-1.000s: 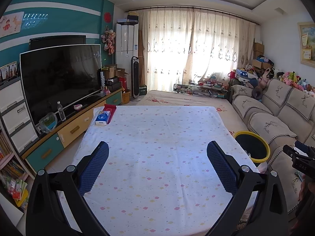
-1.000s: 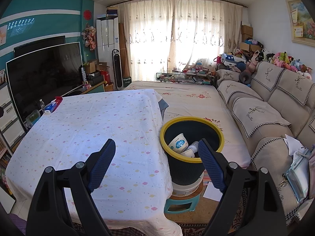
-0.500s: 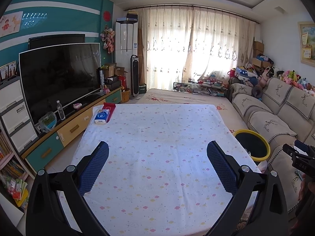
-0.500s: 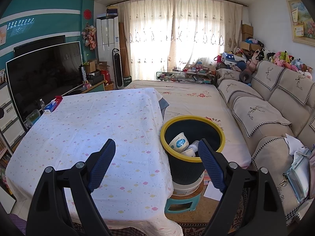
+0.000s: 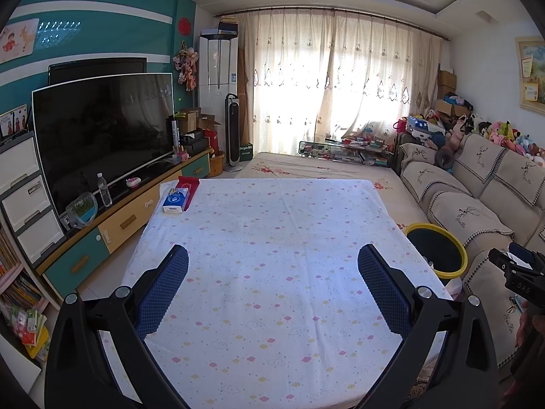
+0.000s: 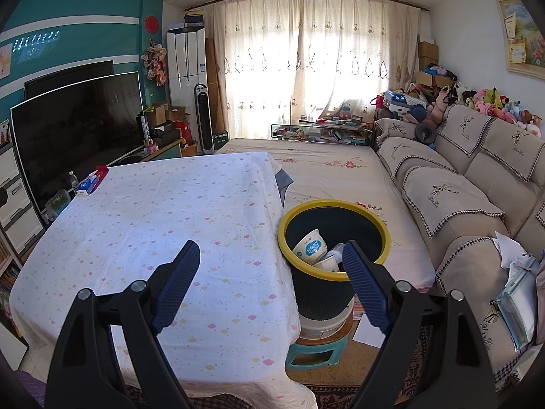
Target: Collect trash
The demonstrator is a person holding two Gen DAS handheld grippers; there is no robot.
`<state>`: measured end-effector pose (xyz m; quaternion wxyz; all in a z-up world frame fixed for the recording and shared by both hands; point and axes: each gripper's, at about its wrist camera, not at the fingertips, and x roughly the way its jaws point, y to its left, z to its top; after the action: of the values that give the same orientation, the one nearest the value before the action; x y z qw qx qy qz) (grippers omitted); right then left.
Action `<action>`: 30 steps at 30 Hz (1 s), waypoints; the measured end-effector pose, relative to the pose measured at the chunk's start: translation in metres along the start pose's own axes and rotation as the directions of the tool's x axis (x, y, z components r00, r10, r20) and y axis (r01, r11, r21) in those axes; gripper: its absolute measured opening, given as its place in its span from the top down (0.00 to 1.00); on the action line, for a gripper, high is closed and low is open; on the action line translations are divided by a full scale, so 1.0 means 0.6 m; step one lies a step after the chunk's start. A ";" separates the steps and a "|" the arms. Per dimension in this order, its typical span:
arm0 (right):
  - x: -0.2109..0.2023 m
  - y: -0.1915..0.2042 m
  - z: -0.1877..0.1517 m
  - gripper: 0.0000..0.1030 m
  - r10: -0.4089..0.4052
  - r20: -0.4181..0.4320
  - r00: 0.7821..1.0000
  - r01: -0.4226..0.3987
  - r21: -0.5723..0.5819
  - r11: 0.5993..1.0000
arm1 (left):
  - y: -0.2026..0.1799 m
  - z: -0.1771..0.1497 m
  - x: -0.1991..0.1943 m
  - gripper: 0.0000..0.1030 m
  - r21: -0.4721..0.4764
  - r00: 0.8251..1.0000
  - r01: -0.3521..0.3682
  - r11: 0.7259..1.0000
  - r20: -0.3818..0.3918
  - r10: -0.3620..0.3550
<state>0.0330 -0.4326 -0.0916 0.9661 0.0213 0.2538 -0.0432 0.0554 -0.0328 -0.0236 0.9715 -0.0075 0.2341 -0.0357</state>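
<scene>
A dark trash bin with a yellow rim (image 6: 335, 238) stands on a stool beside the table's right edge; it holds white paper cups (image 6: 309, 248) and other trash. The bin also shows in the left wrist view (image 5: 437, 255). My right gripper (image 6: 270, 284) is open and empty, held above the table's near right corner and the bin. My left gripper (image 5: 272, 288) is open and empty above the table's near half. The table (image 5: 272, 238) wears a white cloth with small coloured clouds.
A blue tissue pack (image 5: 175, 200) and a red box (image 5: 188, 185) lie at the table's far left corner. A TV on a cabinet (image 5: 102, 136) lines the left wall. A sofa (image 6: 477, 204) runs along the right. A low bed (image 6: 333, 170) lies behind the table.
The left gripper has pulled back and risen slightly, so more of the table shows. The right gripper has barely moved. Both stay open.
</scene>
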 end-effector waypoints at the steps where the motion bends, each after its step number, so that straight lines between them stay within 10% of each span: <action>1: -0.001 0.000 0.000 0.21 0.000 0.000 1.000 0.000 0.001 1.000 | 0.001 0.001 0.001 0.05 0.000 1.000 0.001 1.000 -0.001 -0.001; 30: 0.004 0.001 0.000 0.21 0.000 -0.003 1.000 0.000 0.001 1.000 | -0.003 -0.011 0.013 0.05 0.002 1.000 0.008 1.000 -0.013 -0.008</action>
<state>0.0349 -0.4319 -0.0928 0.9657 0.0218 0.2551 -0.0431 0.0595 -0.0354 -0.0328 0.9698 -0.0074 0.2405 -0.0400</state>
